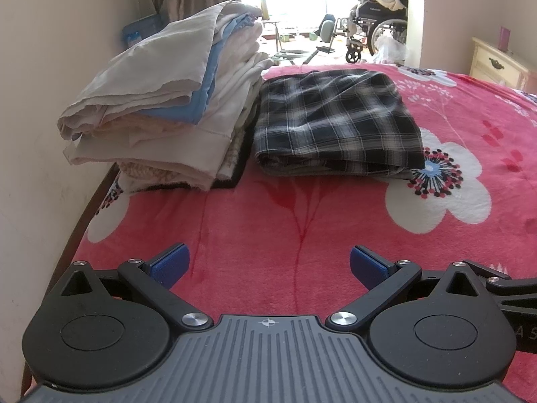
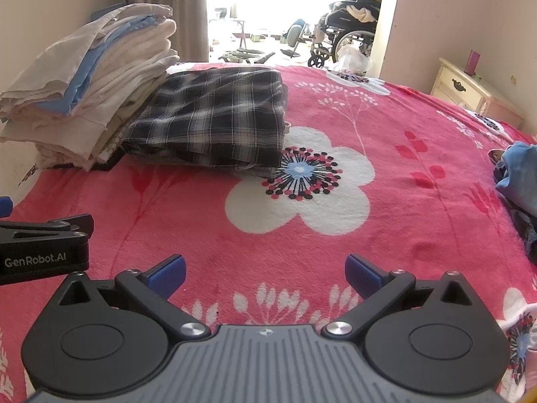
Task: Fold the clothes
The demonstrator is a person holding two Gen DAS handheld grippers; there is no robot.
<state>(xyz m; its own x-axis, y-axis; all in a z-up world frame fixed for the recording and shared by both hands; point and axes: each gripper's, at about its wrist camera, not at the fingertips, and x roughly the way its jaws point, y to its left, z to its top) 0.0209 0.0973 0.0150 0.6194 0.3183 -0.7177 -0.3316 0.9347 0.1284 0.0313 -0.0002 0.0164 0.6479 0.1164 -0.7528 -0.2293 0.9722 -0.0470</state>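
Jaws spread wide and holding nothing, the left gripper point(image 1: 268, 265) hovers low over a bed, its blue pads point(image 1: 169, 265) angled outward on black linkages above a ribbed grey body. The right gripper point(image 2: 265, 270) rides just beside it in the same pose, jaws equally apart and bare, pointing level along the bed (the left tool's black side, lettered GenRobot.AI, edges into the right wrist view).

Beneath both lies a plush pink blanket point(image 1: 268, 221) printed with large white flowers and red stems. Farther along it rests a folded plaid garment point(image 1: 332, 117), a flat, soft-edged rectangle of dark and white checked cloth. Touching its left side, against the wall, stands a tall stack of folded cream and beige clothes point(image 1: 161, 107) with a pale blue layer showing between them.

At the right edge of the right wrist view sits a crumpled blue denim piece point(image 2: 518, 178). Beyond the bed are a cream nightstand point(image 2: 463, 89) and a wheelchair point(image 2: 349, 33) heaped with fabric.
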